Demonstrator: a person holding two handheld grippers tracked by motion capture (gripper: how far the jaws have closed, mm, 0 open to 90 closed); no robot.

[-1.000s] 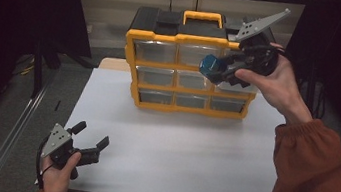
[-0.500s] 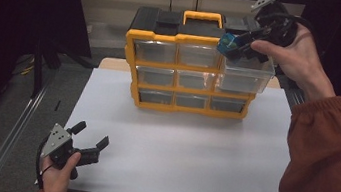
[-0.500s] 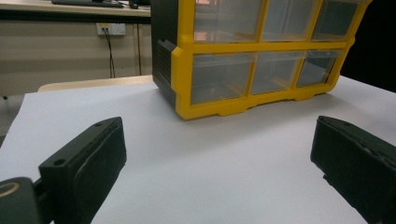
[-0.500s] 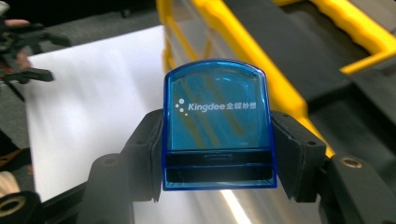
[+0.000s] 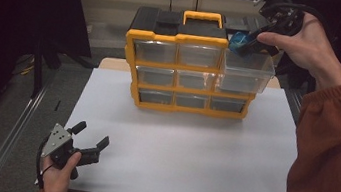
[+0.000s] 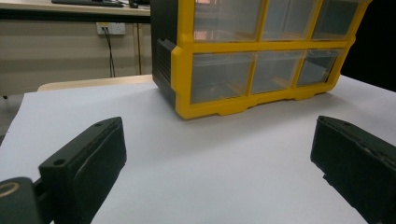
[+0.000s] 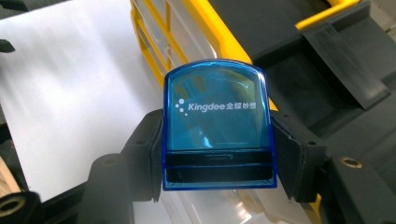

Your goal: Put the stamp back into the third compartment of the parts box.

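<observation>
A pale wooden bench (image 5: 112, 62) carries everything, and most of its top is covered by a large white sheet (image 5: 185, 153) laid flat; a strip of bare wood shows along the far edge, left of the cabinet and again at its right. On the far half of the sheet stands a yellow-framed plastic drawer cabinet (image 5: 189, 73) with a black top and a yellow carrying handle, upright, its clear drawers facing the person in three rows of three. Its upper right drawer (image 5: 246, 71) is pulled out well past the frame. In the left gripper view the cabinet's yellow base (image 6: 261, 100) sits flat on the sheet.
</observation>
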